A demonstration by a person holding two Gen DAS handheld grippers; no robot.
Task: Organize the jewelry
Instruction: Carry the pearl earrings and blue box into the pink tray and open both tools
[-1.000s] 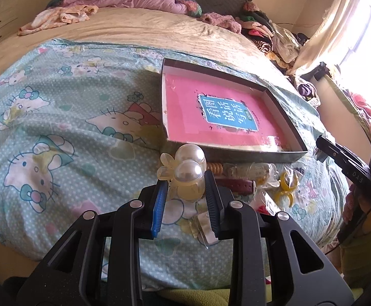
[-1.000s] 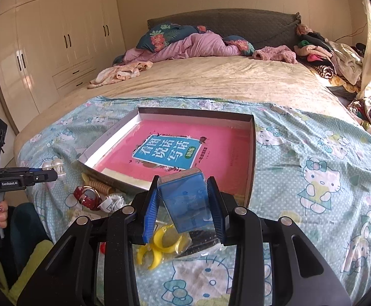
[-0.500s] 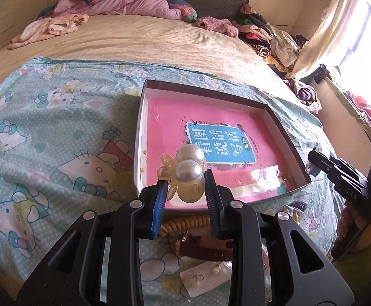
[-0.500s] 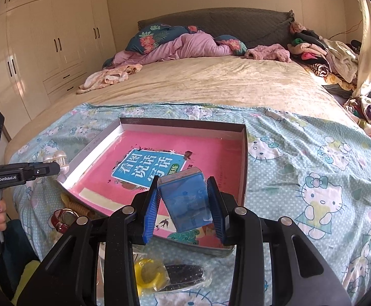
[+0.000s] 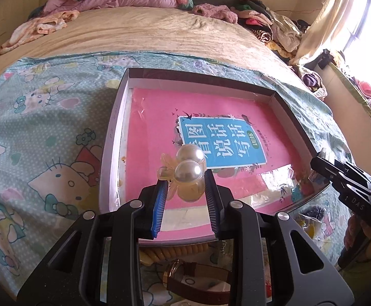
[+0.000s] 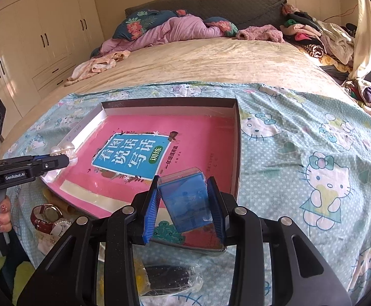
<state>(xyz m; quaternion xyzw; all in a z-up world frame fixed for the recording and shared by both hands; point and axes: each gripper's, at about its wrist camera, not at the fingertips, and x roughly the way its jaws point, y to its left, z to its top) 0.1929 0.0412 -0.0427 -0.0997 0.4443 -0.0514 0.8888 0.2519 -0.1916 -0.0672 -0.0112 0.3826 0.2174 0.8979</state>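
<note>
Change over the last second: both claws have moved forward from the loose pile at the near edge of the bed to a position over the tray [image 5: 114,117]. One second back, the left claw [image 5: 185,191] was short of the tray's near wall; now its tips sit above the pink book cover [image 5: 155,132] lining the tray. The right claw [image 6: 184,199] made the same advance and now hangs over the tray's near right corner.

Meaning for the task: both items look carried to the drop-off point. Judged stage is transport finished, release not yet done.

Left claw: narrowed about halfway, pads pressed on both sides of the pearl clip [image 5: 188,170]. Clip held above the tray, not touching it.

Right claw: similar gap, clamped on the blue box [image 6: 185,199], which sits tilted between the pads, clear of the tray floor.

Not yet collected, on the bedspread in front of the tray: watch [image 6: 45,216], yellow coil tie [image 5: 175,251], bagged items [image 6: 167,278].
</note>
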